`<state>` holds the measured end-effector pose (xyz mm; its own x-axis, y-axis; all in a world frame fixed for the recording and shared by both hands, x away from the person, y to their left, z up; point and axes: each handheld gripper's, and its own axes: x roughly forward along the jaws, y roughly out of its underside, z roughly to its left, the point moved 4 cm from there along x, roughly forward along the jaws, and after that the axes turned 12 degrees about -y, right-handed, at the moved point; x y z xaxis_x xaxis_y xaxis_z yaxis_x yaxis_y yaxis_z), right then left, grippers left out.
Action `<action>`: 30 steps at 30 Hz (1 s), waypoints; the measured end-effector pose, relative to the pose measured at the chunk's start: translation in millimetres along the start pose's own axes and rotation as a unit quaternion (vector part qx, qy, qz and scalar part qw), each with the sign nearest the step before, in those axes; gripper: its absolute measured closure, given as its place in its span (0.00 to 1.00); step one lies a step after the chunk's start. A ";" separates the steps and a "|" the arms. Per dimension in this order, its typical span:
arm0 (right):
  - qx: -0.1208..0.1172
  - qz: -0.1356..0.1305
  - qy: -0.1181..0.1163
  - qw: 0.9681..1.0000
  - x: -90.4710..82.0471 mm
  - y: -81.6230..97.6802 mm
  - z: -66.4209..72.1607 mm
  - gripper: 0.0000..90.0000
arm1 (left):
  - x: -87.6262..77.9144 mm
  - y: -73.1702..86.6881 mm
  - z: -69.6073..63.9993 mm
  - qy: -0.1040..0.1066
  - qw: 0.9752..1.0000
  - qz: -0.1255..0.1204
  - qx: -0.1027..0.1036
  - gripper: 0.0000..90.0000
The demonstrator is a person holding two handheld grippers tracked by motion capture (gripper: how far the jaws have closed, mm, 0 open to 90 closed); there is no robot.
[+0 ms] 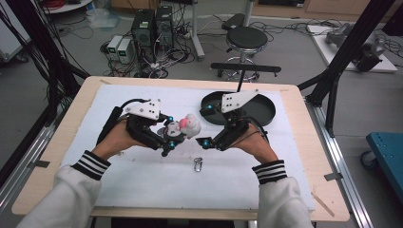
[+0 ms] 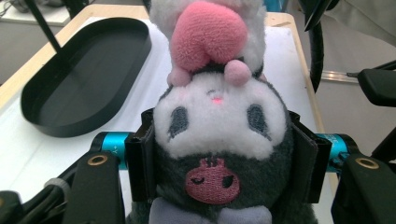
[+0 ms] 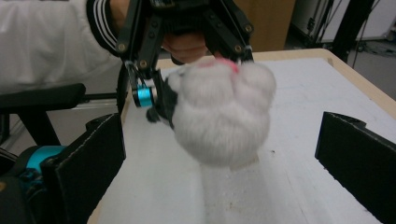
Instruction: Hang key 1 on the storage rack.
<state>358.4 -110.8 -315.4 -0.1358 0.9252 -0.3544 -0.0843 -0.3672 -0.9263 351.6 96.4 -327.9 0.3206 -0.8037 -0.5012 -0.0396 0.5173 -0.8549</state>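
Plush, soft and light, judging by the fuzzy pile: a Kuromi-style stuffed toy (image 2: 219, 135) with dark hood, white face and pink heart at the far end. Held off the worktop (image 1: 142, 175) by the left gripper (image 1: 167, 140), jaws clamped on both sides of the head at cheek level, pads sinking into the fabric. Likely squashes under pressure and springs back, so no risk of breakage; not slippery either, since the pile gives the pads plenty to bite on. Could still flop or swing at the free end, being limp past the clamped part. Best taken across a thick stuffed section such as the head or the white rounded body end (image 3: 223, 116), not by a thin ear or limb. Small metal clip (image 1: 197, 164) lying on the white mat nearer the person, well apart from the toy. Right gripper (image 1: 208, 141) just beside the toy's free end, jaws standing wide apart on either side of it, touching nothing. Black oval tray (image 1: 266, 111) behind, at the far right.
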 end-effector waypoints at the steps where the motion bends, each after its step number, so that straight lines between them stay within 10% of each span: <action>1: 0.002 -0.001 -0.005 1.000 0.9 -0.6 -0.2 0.01 | 2.2 -0.2 -1.5 0.003 1.000 0.002 0.003 0.43; 13: 0.005 0.006 -0.034 0.999 8.5 2.0 -4.0 0.08 | 6.4 -2.8 -4.9 0.013 1.000 0.000 0.010 0.43; 30: -0.012 0.034 -0.071 0.997 13.8 3.0 1.5 0.51 | 5.9 -2.8 -10.6 0.036 0.999 0.000 0.031 0.43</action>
<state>354.8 -99.3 -322.9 -0.2782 0.8752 -0.3956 -0.0467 -0.4237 -0.9046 343.6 87.1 -329.9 0.2517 -0.8221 -0.5107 0.0197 0.5320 -0.8465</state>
